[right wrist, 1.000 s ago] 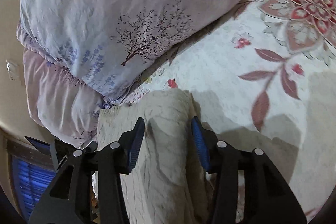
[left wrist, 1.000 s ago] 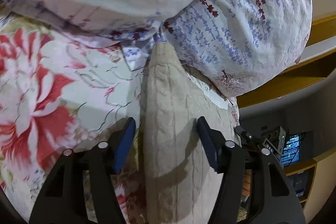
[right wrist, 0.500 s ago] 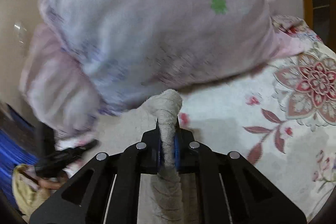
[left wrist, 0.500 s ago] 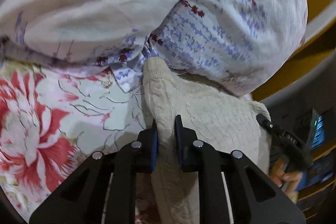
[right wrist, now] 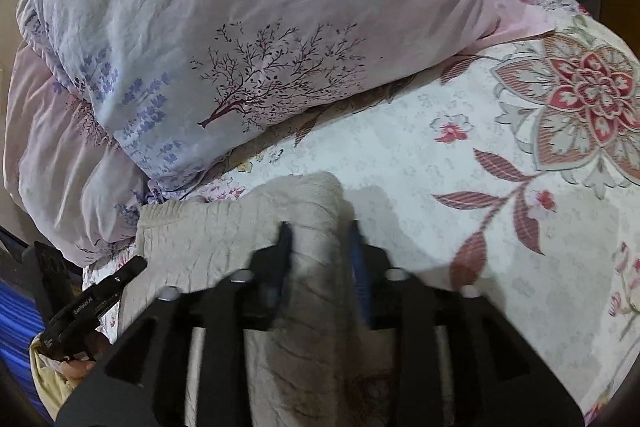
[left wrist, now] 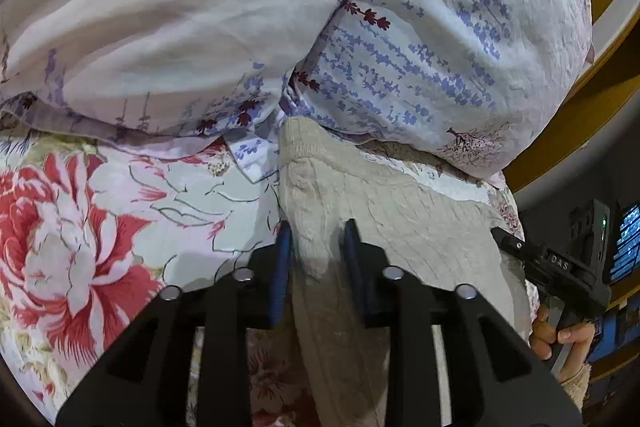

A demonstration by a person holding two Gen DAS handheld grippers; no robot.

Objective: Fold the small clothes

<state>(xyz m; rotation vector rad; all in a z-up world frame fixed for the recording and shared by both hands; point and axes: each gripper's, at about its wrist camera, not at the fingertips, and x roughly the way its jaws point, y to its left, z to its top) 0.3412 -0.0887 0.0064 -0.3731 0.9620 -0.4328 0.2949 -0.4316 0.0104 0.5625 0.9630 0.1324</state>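
Note:
A beige knit garment (left wrist: 384, 211) lies on the flowered bedsheet (left wrist: 120, 211), its far edge against the pillows. My left gripper (left wrist: 316, 247) is partly open, its blue pads either side of a ridge of the garment's left part. In the right wrist view the garment (right wrist: 224, 227) spreads to the left, and my right gripper (right wrist: 320, 247) is partly open around its raised right fold. The other hand-held gripper shows at the right in the left wrist view (left wrist: 560, 267) and at the lower left in the right wrist view (right wrist: 92, 307).
Two large pillows (left wrist: 420, 39) with purple floral print are piled at the head of the bed, also in the right wrist view (right wrist: 240, 27). A yellow wooden headboard (left wrist: 600, 75) and dark shelf with a screen (left wrist: 628, 239) stand beyond. Flowered sheet (right wrist: 500, 167) extends to the right.
Both grippers were shut on the garment half a second ago with it lifted; now both jaws have parted and the garment lies lower on the bed.

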